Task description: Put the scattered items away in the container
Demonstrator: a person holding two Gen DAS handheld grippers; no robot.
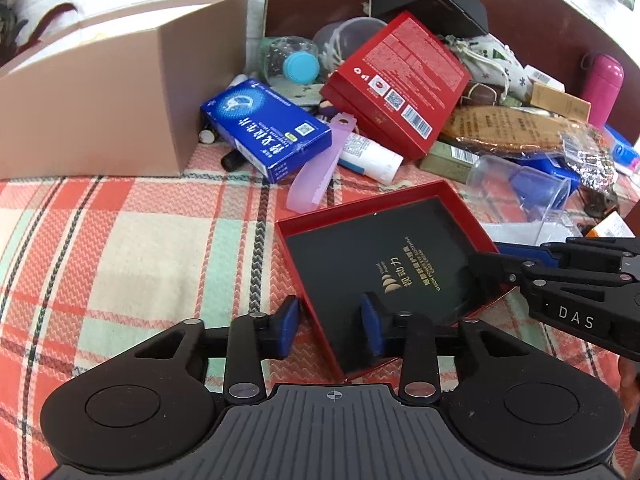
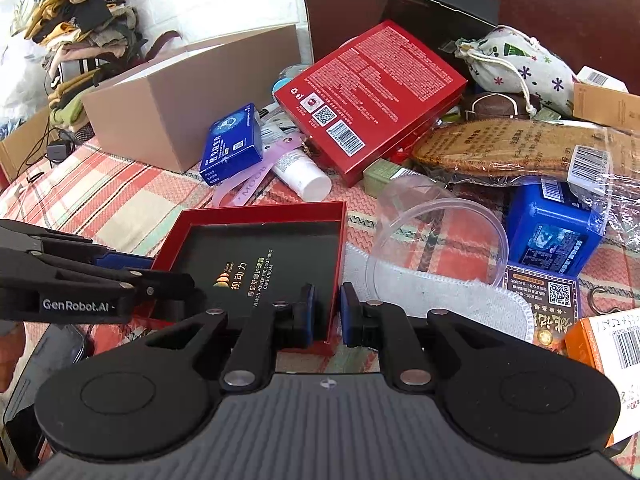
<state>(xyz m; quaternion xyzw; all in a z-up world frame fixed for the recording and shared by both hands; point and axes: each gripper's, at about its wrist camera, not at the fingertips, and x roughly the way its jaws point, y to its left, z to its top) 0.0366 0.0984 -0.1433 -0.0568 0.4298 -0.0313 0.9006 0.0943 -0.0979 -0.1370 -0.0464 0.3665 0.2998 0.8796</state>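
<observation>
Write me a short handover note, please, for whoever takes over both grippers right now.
Left gripper: open, pads astride the near-left wall of the red tray.
Right gripper: open, pads astride the tray's right wall.
Tan box: sits beyond on the plaid cloth.
Done: cannot tell whether anything is boxed.
Left: tray, blue carton, red flat box and the pile behind.

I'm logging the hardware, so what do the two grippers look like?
Both are matte black linkage frames with silver rivets, round discs and a ribbed grey base. The left gripper and right gripper carry blue pads. White lettering reads GenRobot.AI and DAS. No cables or sleeves are visible.
</observation>
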